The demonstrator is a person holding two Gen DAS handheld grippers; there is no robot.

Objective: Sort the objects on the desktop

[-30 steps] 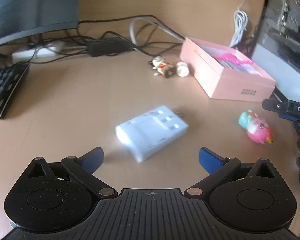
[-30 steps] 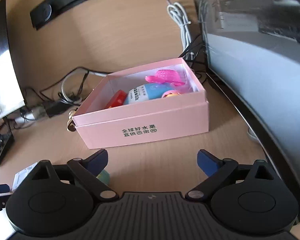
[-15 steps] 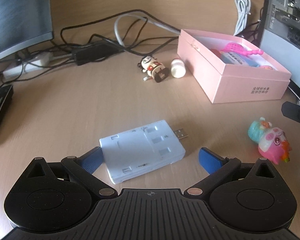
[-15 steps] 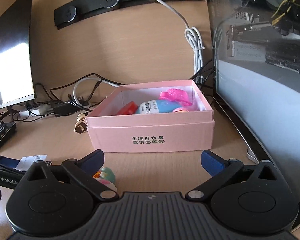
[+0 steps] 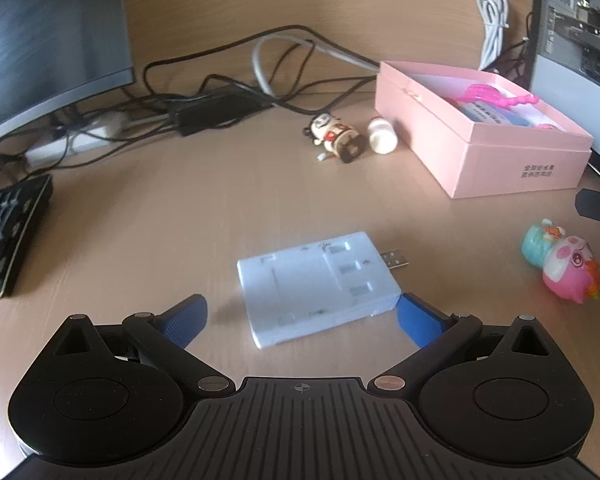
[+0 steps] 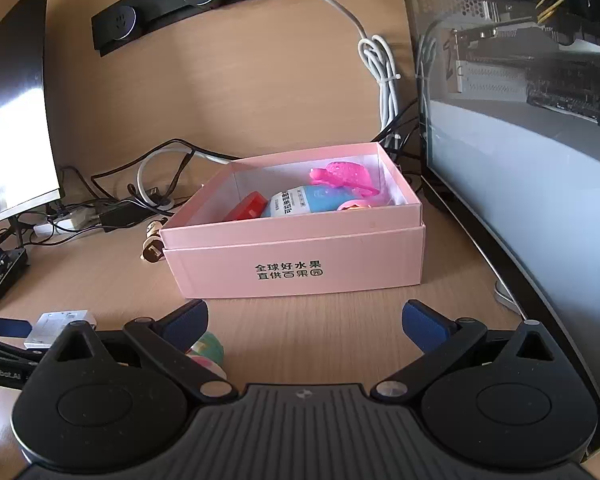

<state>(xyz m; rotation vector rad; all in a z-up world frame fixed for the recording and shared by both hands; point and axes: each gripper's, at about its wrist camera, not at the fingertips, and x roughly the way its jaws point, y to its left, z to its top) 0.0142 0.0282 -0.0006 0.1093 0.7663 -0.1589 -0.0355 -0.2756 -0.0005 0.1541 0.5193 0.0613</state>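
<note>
Left gripper (image 5: pixel 300 314) released, blue pads spread wide. The flat white rectangular USB hub with a metal plug (image 5: pixel 318 286) lies on the pale wood-grain desk (image 5: pixel 148 216) between the pads. Right pad (image 5: pixel 418 320) sits at the hub's near corner at 4 o'clock; touching or just beside, cannot tell. Left pad (image 5: pixel 184 318) stands clear of the hub, bare desk between.

Open room: wide bare desk from 9 to 12 o'clock of the hub. Black keyboard (image 5: pixel 8 232) bounds it at 9 o'clock, black cable tangle (image 5: pixel 204 100) and curved dark monitor (image 5: pixel 48 40) at 11.

At 1 o'clock of the hub, well apart, the open pink cardboard box (image 5: pixel 496 164) holding a bright pink plastic toy (image 6: pixel 342 176), a blue-and-white labelled bottle (image 6: pixel 300 200) and a red item (image 6: pixel 250 206). Just beside the box's left wall lie a small cartoon figurine (image 5: pixel 334 136) and a small white bottle (image 5: pixel 382 138). At 3 o'clock of the hub, a pink and teal squishy animal toy (image 5: pixel 564 270) lies alone on the desk.

Right gripper (image 6: pixel 304 320) released, jaws just opened to full width, nothing between them; bare desk up to the box's front wall at 12 o'clock. Glass-sided computer case (image 6: pixel 520 128) walls off 1 to 4 o'clock. Squishy toy partly hidden under its left finger (image 6: pixel 184 324).
</note>
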